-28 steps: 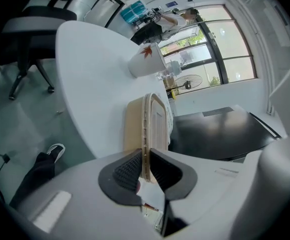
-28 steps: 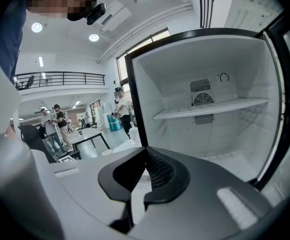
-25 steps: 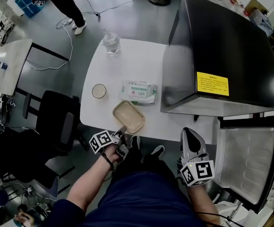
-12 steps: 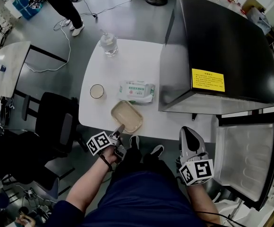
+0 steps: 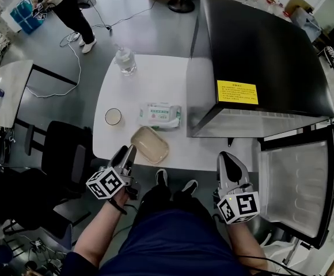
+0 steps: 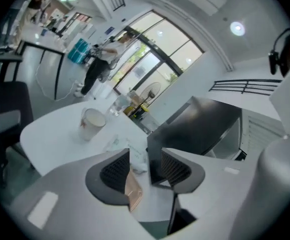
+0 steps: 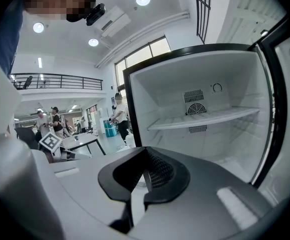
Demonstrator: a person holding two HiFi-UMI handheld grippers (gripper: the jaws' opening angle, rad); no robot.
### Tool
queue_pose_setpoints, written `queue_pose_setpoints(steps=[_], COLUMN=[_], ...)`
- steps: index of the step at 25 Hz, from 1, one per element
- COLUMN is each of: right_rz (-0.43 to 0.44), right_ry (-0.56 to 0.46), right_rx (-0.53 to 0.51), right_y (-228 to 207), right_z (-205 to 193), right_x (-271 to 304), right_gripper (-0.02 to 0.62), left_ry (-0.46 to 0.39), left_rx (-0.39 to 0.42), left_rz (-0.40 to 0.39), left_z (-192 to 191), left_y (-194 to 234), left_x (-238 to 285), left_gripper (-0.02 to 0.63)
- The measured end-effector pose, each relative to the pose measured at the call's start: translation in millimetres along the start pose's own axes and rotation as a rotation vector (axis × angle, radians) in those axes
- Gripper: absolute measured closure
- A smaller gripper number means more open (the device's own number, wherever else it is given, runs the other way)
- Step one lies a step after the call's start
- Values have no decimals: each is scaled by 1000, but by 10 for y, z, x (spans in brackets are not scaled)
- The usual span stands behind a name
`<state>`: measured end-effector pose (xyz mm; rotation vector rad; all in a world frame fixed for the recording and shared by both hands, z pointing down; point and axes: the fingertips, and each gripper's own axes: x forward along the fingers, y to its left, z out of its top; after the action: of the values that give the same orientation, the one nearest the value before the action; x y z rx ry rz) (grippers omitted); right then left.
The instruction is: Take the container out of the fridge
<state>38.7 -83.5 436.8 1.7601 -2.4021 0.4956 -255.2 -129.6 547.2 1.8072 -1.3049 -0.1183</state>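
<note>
The beige container [image 5: 150, 144] lies on the white table [image 5: 155, 79] near its front edge, outside the black fridge [image 5: 259, 62]. My left gripper [image 5: 128, 153] hovers just left of it and off the table's edge. Its jaws are opening and the pads touch nothing. In the left gripper view the container [image 6: 133, 190] shows low in the gap of my left gripper [image 6: 145, 156]. My right gripper [image 5: 228, 157] is shut and empty in front of the open fridge door [image 5: 296, 183]. In the right gripper view my right gripper [image 7: 144, 176] faces the fridge's bare shelf [image 7: 205, 119].
On the table stand a paper cup [image 5: 113, 117], a pack of wipes [image 5: 160, 115] and a clear bottle [image 5: 124, 59]. A black chair [image 5: 63, 154] is to the left of my legs. A person [image 5: 63, 4] stands at the far left by another table [image 5: 6, 91].
My left gripper has let go of the container's near edge, opened, and drawn back to the left. The container stays on the table. The right gripper has hardly moved.
</note>
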Motion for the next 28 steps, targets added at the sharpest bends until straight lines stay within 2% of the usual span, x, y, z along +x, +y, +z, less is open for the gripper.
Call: queue_pose_setpoints(steps=[4, 9, 13, 16, 19, 22, 24, 28], right_rz=[0, -3, -4, -3, -6, -18, -29, -47], right_ry=[-16, -48, -83, -118, -148, -171, -187, -214], right_rx=[-3, 2, 1, -7, -22, -36, -47, -88], right_y=[9, 8, 12, 30, 39, 27, 7, -29], right_z=[98, 197, 327, 461, 587, 672, 723, 813], right_x=[-47, -112, -188, -250, -307, -352, -387, -446], right_gripper=[589, 589, 589, 589, 589, 589, 589, 589], left_ry=[-59, -112, -205, -222, -258, -267, -247, -216], left_rx=[227, 459, 753, 938, 1018, 1003, 967, 970], left_rz=[-134, -274, -389, -456, -498, -529, -524, -477], left_z=[223, 283, 336, 308, 320, 303, 283, 257], left_y=[-775, -1647, -2265, -2603, -2792, -2854, -2831, -2764], left_x=[-24, -96, -263, -386, -452, -473, -448, -370], left_gripper=[414, 416, 416, 424, 481, 603, 603, 603])
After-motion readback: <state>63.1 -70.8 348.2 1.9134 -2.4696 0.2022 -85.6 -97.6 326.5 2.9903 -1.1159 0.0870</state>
